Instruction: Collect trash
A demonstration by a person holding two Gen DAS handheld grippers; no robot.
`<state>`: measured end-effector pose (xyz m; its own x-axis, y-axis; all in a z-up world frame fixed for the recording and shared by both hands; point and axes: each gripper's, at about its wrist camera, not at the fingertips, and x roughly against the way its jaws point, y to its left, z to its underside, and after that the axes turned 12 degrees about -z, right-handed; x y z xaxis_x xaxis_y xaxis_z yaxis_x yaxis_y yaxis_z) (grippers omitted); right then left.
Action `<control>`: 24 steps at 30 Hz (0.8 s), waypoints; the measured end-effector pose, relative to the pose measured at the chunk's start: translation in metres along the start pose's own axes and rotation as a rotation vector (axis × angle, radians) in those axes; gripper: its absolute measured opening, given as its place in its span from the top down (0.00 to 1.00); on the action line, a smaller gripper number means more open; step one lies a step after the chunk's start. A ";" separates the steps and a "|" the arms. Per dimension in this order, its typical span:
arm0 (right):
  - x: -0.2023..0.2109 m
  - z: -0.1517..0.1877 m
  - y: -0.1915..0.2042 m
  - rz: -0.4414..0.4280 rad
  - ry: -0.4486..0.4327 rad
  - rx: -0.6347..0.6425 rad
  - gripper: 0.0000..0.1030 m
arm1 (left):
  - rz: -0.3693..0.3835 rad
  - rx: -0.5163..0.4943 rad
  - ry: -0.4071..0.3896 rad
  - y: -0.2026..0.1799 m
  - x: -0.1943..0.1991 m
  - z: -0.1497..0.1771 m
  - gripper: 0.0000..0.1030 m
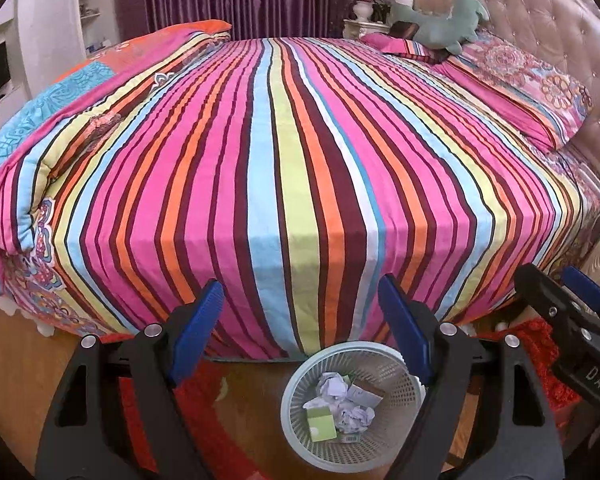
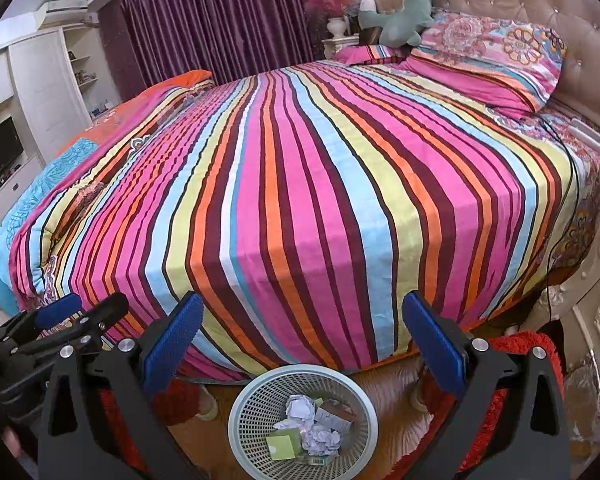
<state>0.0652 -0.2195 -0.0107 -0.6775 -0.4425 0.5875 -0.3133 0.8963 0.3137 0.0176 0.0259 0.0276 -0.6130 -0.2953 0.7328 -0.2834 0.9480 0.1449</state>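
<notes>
A pale green mesh wastebasket (image 1: 296, 436) stands on the floor at the bed's near edge; it also shows in the right wrist view (image 2: 240, 436). It holds crumpled white paper (image 1: 332, 386), a green packet (image 1: 320, 424) and a small carton (image 2: 334, 414). My left gripper (image 1: 300, 300) is open and empty above the basket, blue pads spread. My right gripper (image 2: 302, 314) is open and empty above it too. Each gripper shows at the edge of the other's view: the right gripper (image 1: 572, 320) and the left gripper (image 2: 72, 320).
A bed with a bright striped cover (image 1: 300, 152) fills both views. Patterned pillows (image 2: 488, 56) and a green plush toy (image 1: 440, 20) lie by the padded headboard (image 2: 540, 0). A red rug (image 2: 520, 380) lies on the wooden floor. A white cabinet (image 2: 36, 80) stands at the left.
</notes>
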 end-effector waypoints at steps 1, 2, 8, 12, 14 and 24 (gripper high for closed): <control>0.003 -0.001 0.001 0.005 -0.015 0.009 0.07 | 0.002 0.003 -0.003 0.001 0.001 0.000 0.24; 0.003 -0.001 0.002 0.007 -0.020 0.013 0.07 | 0.004 0.002 -0.006 0.000 0.001 -0.001 0.24; 0.005 -0.004 0.003 0.011 -0.032 0.020 0.07 | 0.003 -0.009 -0.021 -0.002 0.006 0.000 0.24; 0.007 -0.006 0.003 0.022 -0.042 0.027 0.07 | 0.017 -0.014 -0.024 -0.004 0.007 -0.002 0.24; 0.008 -0.006 0.004 0.027 -0.048 0.033 0.07 | 0.017 -0.020 -0.028 -0.005 0.008 -0.002 0.24; 0.009 -0.008 0.007 0.029 -0.055 0.048 0.07 | 0.010 -0.048 -0.065 -0.006 0.015 -0.002 0.17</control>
<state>0.0622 -0.2172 0.0025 -0.7219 -0.4150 0.5538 -0.3235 0.9098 0.2600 0.0114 0.0157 0.0393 -0.6625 -0.2918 0.6899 -0.2426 0.9550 0.1709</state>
